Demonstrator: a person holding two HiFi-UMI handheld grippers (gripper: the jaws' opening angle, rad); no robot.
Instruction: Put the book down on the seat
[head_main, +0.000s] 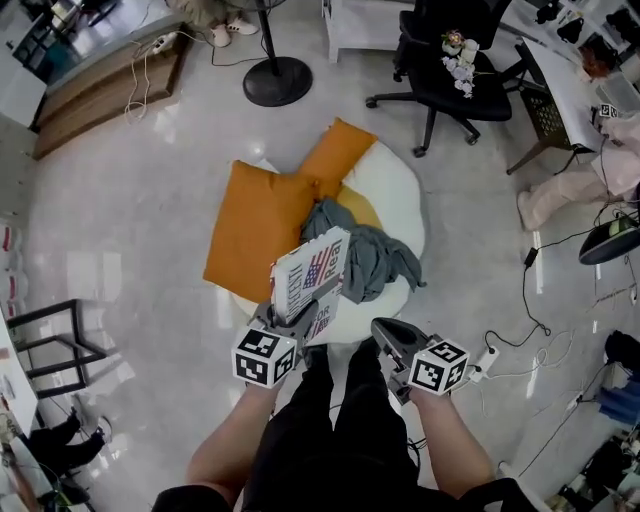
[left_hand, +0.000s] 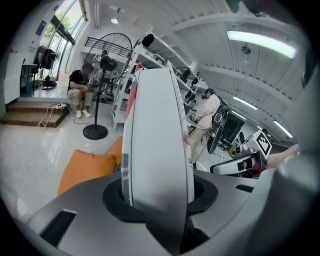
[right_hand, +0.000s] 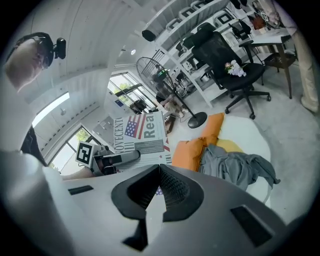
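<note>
My left gripper (head_main: 305, 318) is shut on the lower edge of a book (head_main: 312, 273) with a flag and large print on its cover, holding it upright above the near edge of the seat (head_main: 400, 190), a round white pouf. In the left gripper view the book's grey spine (left_hand: 157, 145) stands between the jaws. My right gripper (head_main: 387, 333) hovers just right of the book, shut and empty; its jaws meet at the tip (right_hand: 159, 166). The right gripper view shows the book (right_hand: 142, 132) to the left, over the left gripper (right_hand: 115, 159).
Two orange cushions (head_main: 260, 225) and a crumpled grey garment (head_main: 372, 258) lie on the seat. A fan stand (head_main: 277, 80) and a black office chair (head_main: 450, 60) stand beyond it. A person's legs (head_main: 560, 190) and cables (head_main: 530, 330) are at the right.
</note>
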